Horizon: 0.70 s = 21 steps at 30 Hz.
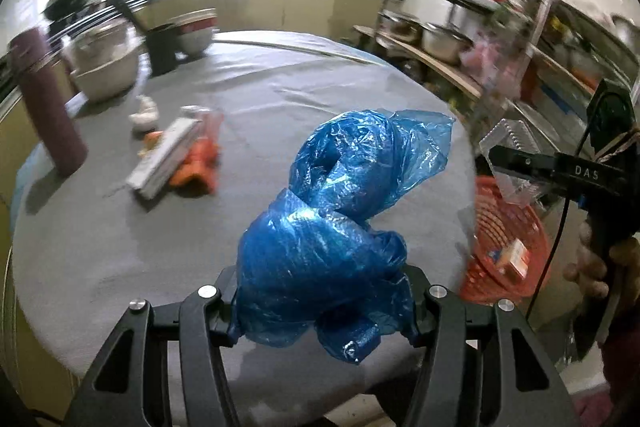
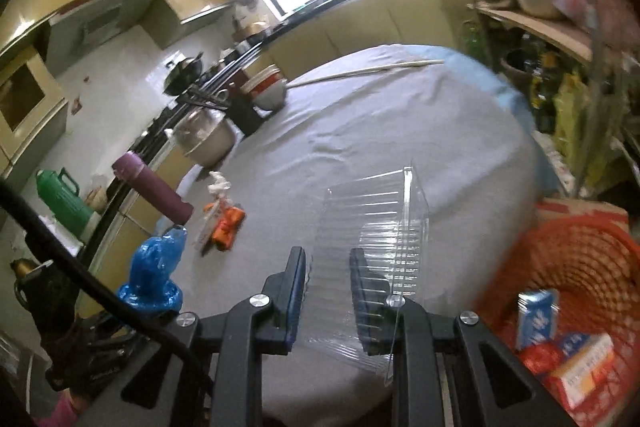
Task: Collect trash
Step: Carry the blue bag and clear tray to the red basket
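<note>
My left gripper [image 1: 324, 323] is shut on a crumpled blue plastic bag [image 1: 320, 227], held up over the grey-clothed round table [image 1: 280, 99]. The right wrist view shows the same blue bag [image 2: 154, 267] at lower left. My right gripper [image 2: 328, 267] is shut on a clear plastic clamshell box [image 2: 372, 219], near the table's right edge. In the left wrist view the right gripper [image 1: 494, 163] holds that clear box [image 1: 508, 143] just above an orange mesh basket [image 1: 508, 247]. The basket [image 2: 580, 255] stands beside the table and holds cartons [image 2: 576, 363].
An orange wrapper [image 1: 196, 167], a flat white pack [image 1: 164, 159] and a white crumpled scrap [image 1: 144, 113] lie on the table's left. A purple flask [image 1: 48, 99] and metal bowls [image 1: 104, 63] stand behind them. Shelves with pots [image 1: 440, 39] line the right.
</note>
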{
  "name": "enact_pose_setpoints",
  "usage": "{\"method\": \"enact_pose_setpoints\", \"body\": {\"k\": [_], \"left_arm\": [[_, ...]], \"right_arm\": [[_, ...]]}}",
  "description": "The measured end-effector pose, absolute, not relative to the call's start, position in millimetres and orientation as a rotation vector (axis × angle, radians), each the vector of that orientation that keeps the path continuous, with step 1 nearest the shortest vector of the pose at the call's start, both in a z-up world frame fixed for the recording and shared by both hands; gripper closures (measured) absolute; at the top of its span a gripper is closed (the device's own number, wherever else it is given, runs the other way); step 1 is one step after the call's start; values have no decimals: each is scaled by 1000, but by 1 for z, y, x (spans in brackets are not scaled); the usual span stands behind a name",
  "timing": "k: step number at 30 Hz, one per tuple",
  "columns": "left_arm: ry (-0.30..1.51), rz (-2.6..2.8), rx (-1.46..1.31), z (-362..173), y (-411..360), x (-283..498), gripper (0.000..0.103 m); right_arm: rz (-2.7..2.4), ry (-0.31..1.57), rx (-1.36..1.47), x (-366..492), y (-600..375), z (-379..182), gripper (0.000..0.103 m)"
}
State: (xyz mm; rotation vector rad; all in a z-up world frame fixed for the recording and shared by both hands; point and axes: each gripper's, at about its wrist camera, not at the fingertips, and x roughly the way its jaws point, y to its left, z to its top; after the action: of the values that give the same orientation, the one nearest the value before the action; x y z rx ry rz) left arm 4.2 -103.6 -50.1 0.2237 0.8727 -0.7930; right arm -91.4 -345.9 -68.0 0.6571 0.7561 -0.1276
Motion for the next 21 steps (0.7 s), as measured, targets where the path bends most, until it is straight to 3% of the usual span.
{"method": "enact_pose_setpoints", "body": {"k": [12, 21], "left_arm": [[892, -1040, 523, -69, -234, -68, 43], [990, -1128, 650, -95, -315, -95, 40]], "right_arm": [[-410, 829, 848, -211, -438, -123, 78], [-510, 825, 1014, -241, -480, -152, 75]]}}
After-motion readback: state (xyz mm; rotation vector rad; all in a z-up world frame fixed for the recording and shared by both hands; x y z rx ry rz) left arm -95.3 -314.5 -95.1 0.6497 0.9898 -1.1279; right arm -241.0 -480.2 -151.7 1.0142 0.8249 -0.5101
